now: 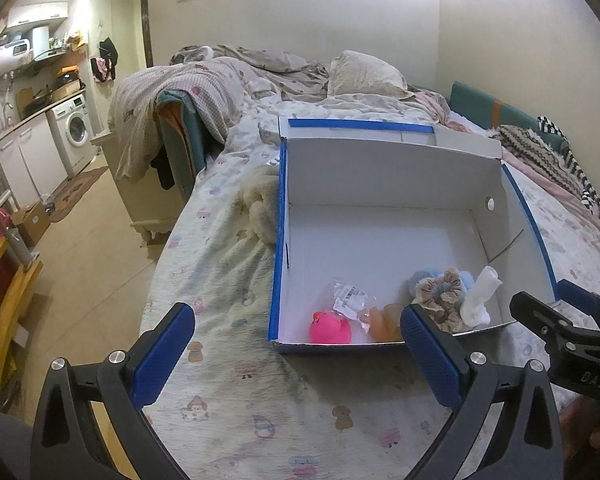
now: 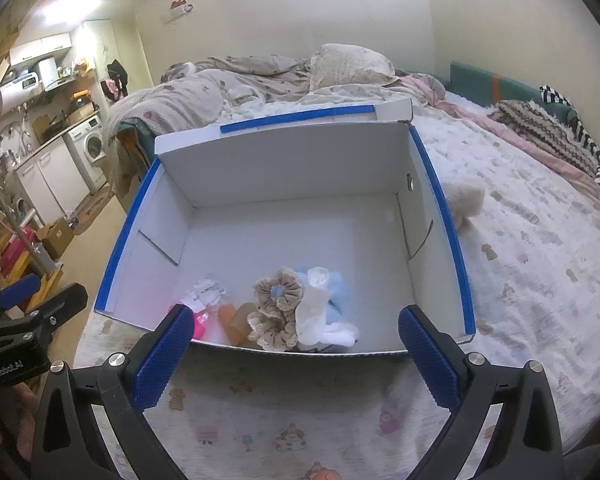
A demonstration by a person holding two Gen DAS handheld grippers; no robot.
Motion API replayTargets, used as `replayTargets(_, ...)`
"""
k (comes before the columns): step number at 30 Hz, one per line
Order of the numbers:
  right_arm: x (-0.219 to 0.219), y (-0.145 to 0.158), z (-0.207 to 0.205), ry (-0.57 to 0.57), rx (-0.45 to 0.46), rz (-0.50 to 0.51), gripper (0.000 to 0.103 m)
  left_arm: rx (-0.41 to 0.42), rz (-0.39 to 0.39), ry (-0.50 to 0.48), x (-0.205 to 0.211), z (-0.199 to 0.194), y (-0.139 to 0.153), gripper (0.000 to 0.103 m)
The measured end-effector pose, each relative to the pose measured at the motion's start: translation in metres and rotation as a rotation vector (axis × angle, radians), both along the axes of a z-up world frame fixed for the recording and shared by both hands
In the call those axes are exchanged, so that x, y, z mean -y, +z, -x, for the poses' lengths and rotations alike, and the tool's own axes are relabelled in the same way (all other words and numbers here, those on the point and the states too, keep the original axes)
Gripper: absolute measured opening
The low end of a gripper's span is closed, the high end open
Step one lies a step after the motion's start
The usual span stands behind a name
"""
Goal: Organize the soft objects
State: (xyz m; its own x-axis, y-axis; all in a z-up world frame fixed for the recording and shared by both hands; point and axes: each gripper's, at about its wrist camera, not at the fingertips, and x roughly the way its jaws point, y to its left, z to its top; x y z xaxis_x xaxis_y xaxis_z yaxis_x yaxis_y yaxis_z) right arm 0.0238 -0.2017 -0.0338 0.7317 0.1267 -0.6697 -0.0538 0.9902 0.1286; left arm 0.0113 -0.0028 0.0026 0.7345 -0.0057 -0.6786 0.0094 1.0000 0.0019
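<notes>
Fingers apart, empty; fluffy toy beyond box.

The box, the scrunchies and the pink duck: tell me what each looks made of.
Box: matte white cardboard, blue-edged; folded flaps and creases show.
Scrunchies: gathered beige fabric with lace-like trim, ruffled and soft.
Pink duck: smooth, slightly glossy, probably rubber or soft plastic; the look leaves that open.
</notes>
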Motion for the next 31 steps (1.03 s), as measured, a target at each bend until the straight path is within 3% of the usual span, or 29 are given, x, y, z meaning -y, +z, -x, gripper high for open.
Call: replayTargets(31,0.0014,0.0005,0.0007,-0.01,0.006,0.0,0.103,-0.013,0.009,0.003,-0.002,-0.0008,-0.0075,0.103)
